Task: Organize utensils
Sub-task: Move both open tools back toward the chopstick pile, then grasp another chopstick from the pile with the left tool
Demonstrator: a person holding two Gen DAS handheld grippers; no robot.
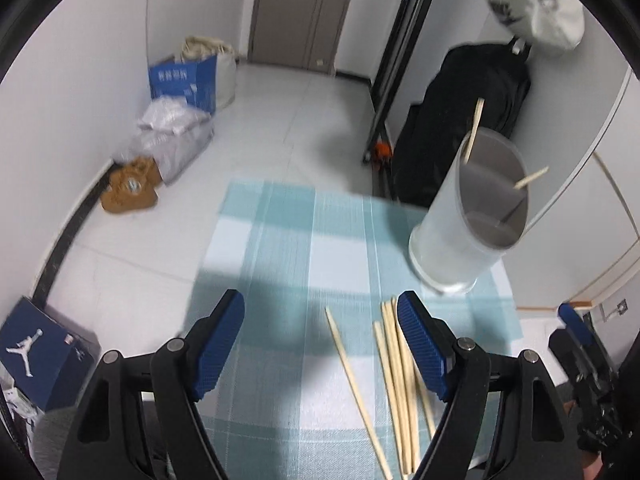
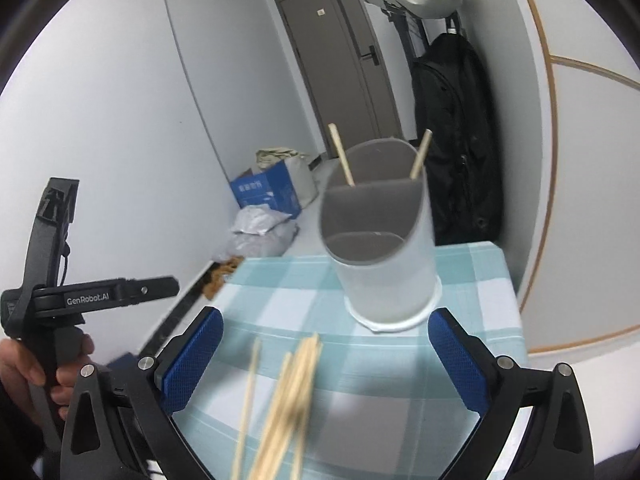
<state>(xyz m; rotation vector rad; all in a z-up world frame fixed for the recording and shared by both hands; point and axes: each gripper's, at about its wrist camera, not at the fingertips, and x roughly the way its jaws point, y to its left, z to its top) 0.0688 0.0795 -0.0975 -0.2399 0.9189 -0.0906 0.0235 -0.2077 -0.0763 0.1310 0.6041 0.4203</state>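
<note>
The bench [image 1: 280,248] has a teal-and-white checked cloth on it. At the far right corner stands a frosted cup [image 2: 384,256] with a divider and two chopsticks [image 2: 342,156] in its back half. Loose chopsticks [image 1: 396,376] lie in front. Left gripper [image 1: 322,340] spread wide, right gripper [image 2: 326,354] too, both empty.

bright, even light — motion blur, fisheye edges
</note>
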